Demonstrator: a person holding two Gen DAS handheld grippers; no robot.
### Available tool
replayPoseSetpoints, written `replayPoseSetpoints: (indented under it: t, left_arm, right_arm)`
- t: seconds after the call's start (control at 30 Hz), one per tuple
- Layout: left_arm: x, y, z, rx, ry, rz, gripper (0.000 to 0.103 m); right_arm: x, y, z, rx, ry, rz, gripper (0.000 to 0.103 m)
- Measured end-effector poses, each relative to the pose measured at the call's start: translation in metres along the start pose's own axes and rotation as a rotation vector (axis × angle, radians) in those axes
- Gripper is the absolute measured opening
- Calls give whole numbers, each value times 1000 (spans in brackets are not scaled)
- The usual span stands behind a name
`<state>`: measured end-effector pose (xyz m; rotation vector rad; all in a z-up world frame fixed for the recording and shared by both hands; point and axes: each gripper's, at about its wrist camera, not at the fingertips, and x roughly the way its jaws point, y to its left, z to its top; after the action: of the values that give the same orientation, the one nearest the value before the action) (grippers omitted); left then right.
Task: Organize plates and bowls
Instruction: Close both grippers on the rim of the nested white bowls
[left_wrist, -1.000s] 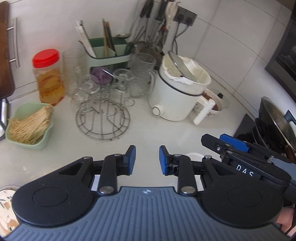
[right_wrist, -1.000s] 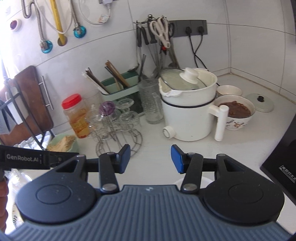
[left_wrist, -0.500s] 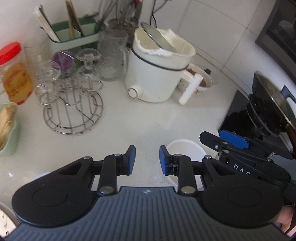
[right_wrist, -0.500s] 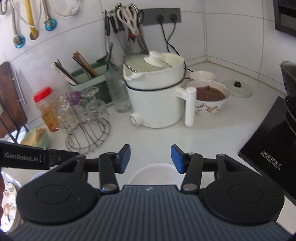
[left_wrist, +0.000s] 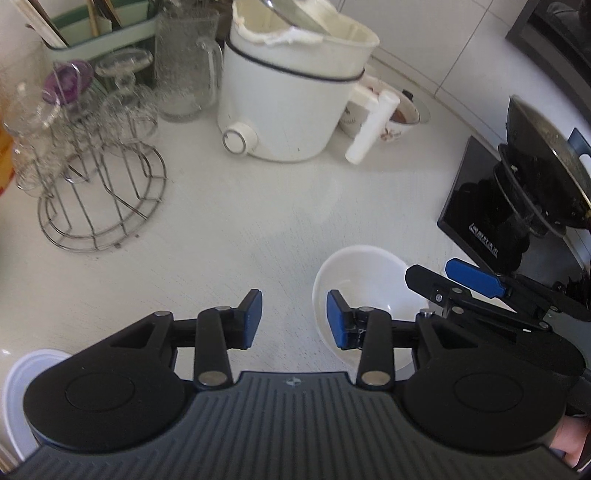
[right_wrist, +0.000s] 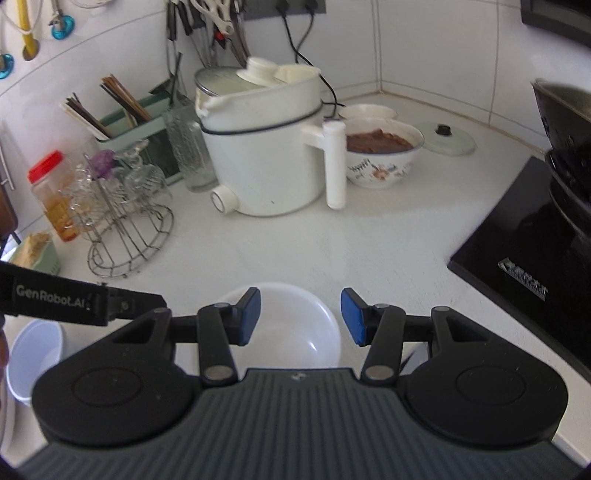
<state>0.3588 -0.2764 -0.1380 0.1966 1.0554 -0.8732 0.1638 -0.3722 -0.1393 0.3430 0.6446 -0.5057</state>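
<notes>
White counter (right_wrist: 332, 251) carries our white bowl (right_wrist: 291, 325), near the stove. Our right gripper (right_wrist: 300, 316) hovers over it, jaws spread, empty; our left gripper (left_wrist: 294, 319) gapes beside it, empty too.

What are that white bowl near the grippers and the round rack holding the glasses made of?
The white bowl looks like glazed ceramic or perhaps melamine: plain, smooth and glossy, with a small bright highlight inside. The look alone doesn't settle which. The rack is bare metal wire, probably steel: thin silvery rods bent into rings and loops, with a dull shine.
</notes>
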Motion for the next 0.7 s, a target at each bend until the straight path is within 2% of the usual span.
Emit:
replayPoseSetpoints:
  t: [0.1,0.2,0.5,0.63,0.67,0.7]
  left_arm:
    - [10,-6,-5,33,8,-20,44]
    - [25,-9,-12,18,50,-24,44]
    - [46,-16,-12,7,75,-23,44]
    - [49,-13,-11,-19,76,-25,42]
    - [50,-13,-10,-20,77,-17,39]
    - [51,-12,-10,-22,79,-15,32]
  right_arm:
    - [7,-8,-5,44,26,-15,51]
    - [16,-17,-9,88,60,-15,51]
    - [37,-35,-21,186,137,3,51]
    - [39,-36,-26,196,158,25,45]
    - [40,-35,-27,191,159,18,43]
    - [41,-34,-28,180,164,5,33]
